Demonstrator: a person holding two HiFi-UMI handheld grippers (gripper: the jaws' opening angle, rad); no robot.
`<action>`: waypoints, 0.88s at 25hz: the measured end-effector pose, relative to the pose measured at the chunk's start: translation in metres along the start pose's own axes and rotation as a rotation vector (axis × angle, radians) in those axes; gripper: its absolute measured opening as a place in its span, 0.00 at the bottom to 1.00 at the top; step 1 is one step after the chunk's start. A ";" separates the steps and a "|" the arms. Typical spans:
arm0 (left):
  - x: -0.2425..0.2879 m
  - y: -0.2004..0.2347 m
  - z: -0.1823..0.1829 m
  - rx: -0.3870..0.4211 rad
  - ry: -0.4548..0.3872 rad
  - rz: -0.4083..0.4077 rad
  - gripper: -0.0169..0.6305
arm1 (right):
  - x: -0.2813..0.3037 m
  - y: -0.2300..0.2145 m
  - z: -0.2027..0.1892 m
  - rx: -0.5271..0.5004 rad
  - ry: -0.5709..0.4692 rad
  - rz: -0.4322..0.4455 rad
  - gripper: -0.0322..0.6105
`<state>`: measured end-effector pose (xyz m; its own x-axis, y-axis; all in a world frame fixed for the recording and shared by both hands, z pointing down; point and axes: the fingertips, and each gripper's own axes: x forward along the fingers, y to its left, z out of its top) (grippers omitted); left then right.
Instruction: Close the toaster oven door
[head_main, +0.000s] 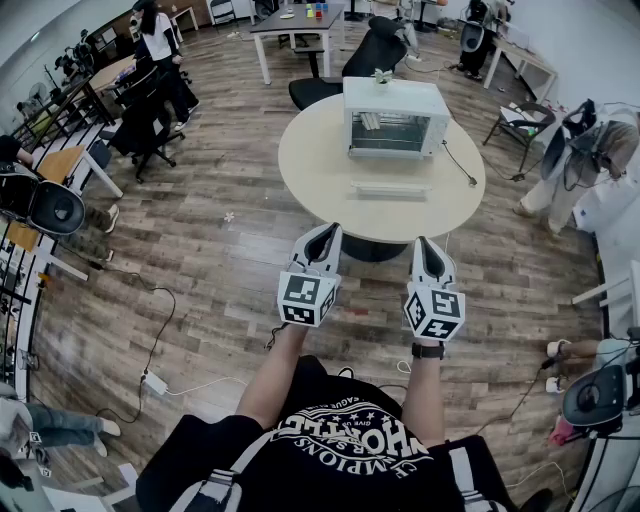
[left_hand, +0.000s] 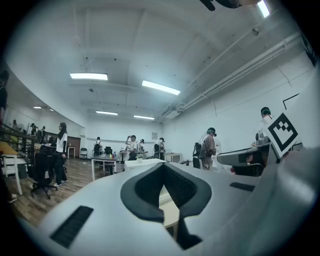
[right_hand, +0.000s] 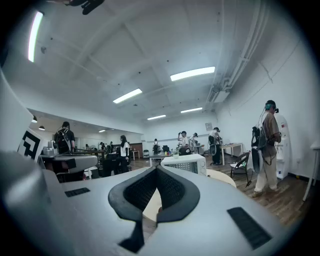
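Observation:
A white toaster oven (head_main: 393, 117) stands on the round beige table (head_main: 310, 160). Its door (head_main: 390, 188) hangs open, folded flat toward me, and the rack inside shows. My left gripper (head_main: 327, 233) and right gripper (head_main: 424, 246) are side by side over the wooden floor, just short of the table's near edge and well apart from the oven. Both are shut with nothing between the jaws. In the right gripper view the oven (right_hand: 187, 163) sits just past the shut right gripper (right_hand: 156, 167). The left gripper (left_hand: 162, 165) points at the oven (left_hand: 139, 162) from farther left.
A small plant (head_main: 381, 76) sits on the oven, and a black cable (head_main: 458, 162) runs off the table's right side. An office chair (head_main: 370, 55) stands behind the table and a folding chair (head_main: 520, 125) to the right. People stand around the room. A power strip (head_main: 155, 380) lies on the floor.

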<state>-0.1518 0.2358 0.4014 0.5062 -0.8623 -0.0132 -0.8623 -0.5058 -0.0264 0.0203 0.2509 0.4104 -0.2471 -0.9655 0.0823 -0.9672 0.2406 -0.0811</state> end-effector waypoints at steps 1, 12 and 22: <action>0.003 -0.004 -0.001 -0.004 0.001 -0.008 0.05 | 0.001 -0.002 -0.002 0.001 0.005 0.005 0.08; 0.038 -0.031 -0.026 -0.018 0.035 -0.086 0.05 | 0.021 -0.014 -0.034 0.044 0.056 0.026 0.08; 0.161 0.003 -0.035 -0.061 0.011 -0.112 0.05 | 0.136 -0.061 -0.030 0.053 0.114 0.044 0.08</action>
<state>-0.0740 0.0948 0.4345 0.5993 -0.8005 -0.0022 -0.8000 -0.5990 0.0339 0.0440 0.1079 0.4563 -0.2973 -0.9358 0.1896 -0.9516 0.2741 -0.1393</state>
